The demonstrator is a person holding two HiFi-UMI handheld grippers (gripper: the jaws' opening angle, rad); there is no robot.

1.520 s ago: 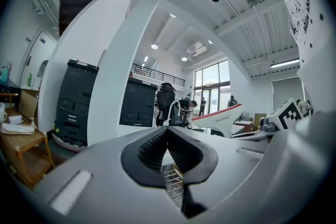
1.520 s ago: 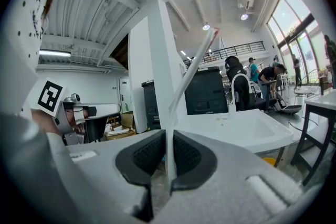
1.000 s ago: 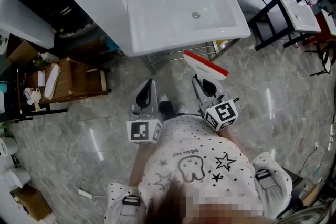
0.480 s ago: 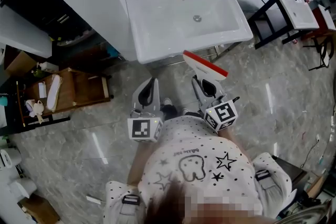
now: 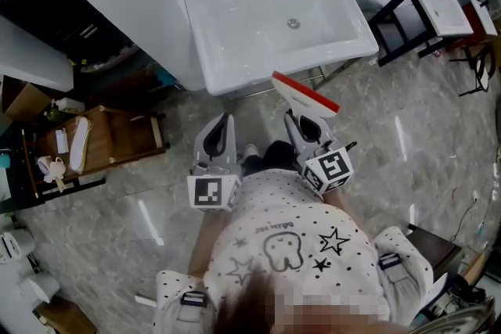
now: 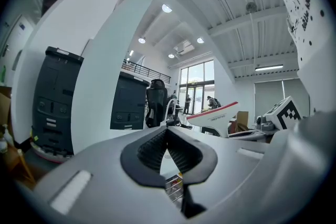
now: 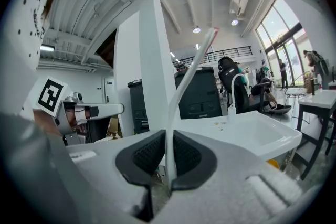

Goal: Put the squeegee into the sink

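Squeegee (image 5: 307,96) position: carried by your right gripper (image 5: 302,121), off the floor, short of the sink (image 5: 210,68), which lies at 12 o'clock from it and holds nothing yet.
Squeegee build: white plastic body flaring to a broad, flat head, with a red strip (image 5: 305,91) along its far edge. Edge-on in the right gripper view it reads as a thin pale blade.
Handling, judged: probably light and stiff in the body, while the red strip is likely softer rubber. Smooth plastic may pivot between the pads if you swing it.
Hold point, judged: the narrow handle end, where you have it now. Keep off the red strip.
Right gripper fingers: ribbed black pads pinch the squeegee handle from both sides, with no gap showing.
Left gripper (image 5: 222,127): at 9 o'clock from the right one. Its pad tips are pressed together with nothing between them.
Sink surface: glossy white rectangular basin with rounded corners, a small metal drain (image 5: 293,23) at centre, and a tap at the 12 o'clock rim. Judged hard and slick, so lower the squeegee in rather than drop it.
Floor (image 5: 407,152): polished grey marbled tile.
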